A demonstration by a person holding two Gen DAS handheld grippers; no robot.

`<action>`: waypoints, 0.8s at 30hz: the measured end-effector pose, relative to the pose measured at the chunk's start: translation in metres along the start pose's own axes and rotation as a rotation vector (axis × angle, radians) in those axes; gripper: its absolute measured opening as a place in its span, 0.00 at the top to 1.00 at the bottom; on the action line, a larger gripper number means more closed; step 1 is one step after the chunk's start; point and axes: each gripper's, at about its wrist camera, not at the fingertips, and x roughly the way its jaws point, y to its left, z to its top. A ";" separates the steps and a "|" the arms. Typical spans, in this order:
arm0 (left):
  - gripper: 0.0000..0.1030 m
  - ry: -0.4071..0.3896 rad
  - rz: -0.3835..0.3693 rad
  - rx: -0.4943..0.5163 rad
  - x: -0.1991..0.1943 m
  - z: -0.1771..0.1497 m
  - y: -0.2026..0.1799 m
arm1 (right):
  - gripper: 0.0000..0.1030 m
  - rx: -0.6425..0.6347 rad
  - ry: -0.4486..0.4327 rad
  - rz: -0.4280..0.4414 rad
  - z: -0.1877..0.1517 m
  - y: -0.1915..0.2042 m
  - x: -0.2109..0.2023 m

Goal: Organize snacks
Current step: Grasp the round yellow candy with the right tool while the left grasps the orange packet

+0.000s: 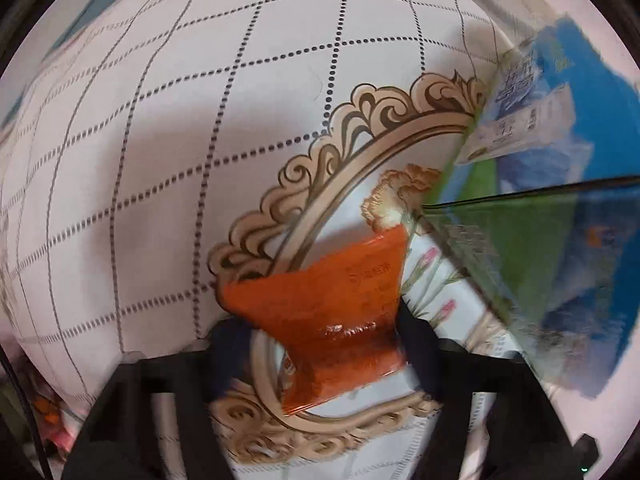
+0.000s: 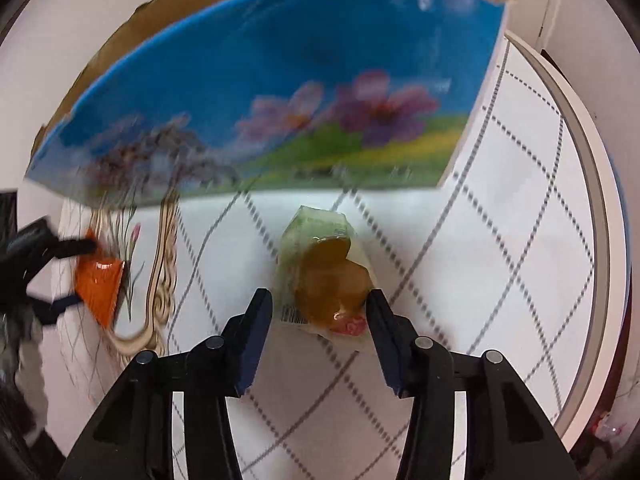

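Left wrist view shows the left gripper [image 1: 324, 344] clamped on an orange snack packet [image 1: 340, 300], its dark fingers [image 1: 416, 332] pressing the wrapper in from both sides so that the packet pinches narrow between them and flares wide above. The packet sits over a white tablecloth [image 1: 160, 160] printed with a dotted grid, a tan scrolled border and small pink flowers. To the right of the packet stands a cardboard box [image 1: 540, 240] with blue and green printed sides, blurred in this view; a pale carton with blue lettering [image 1: 516, 108] shows at its upper part, though whether it lies in the box or against it I cannot tell. Right wrist view shows the right gripper [image 2: 320, 312] with its jaws apart, one on either side of a clear packet holding brown snacks [image 2: 324, 276] that lies on the tablecloth [image 2: 520, 240]; the right-hand finger looks to touch the wrapper's edge, while the left-hand finger stands just clear of it. Beyond that packet is the same box [image 2: 280, 100], its blue wall printed with purple flowers and a green meadow, torn brown card along its top rim. At the far left of this view the left gripper [image 2: 82, 274] appears again, blurred, gripping the orange packet [image 2: 100, 280] near the box's lower corner.
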 end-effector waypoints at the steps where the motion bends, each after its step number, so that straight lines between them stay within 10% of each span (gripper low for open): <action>1: 0.43 -0.010 0.013 0.039 0.000 -0.002 -0.003 | 0.50 -0.002 0.009 0.000 -0.005 0.002 0.000; 9: 0.44 -0.009 0.159 0.565 -0.002 -0.081 -0.042 | 0.51 -0.019 0.050 0.047 -0.024 0.017 -0.010; 24: 0.43 0.040 0.131 0.479 0.027 -0.118 -0.036 | 0.51 0.196 -0.032 0.146 -0.018 0.009 -0.030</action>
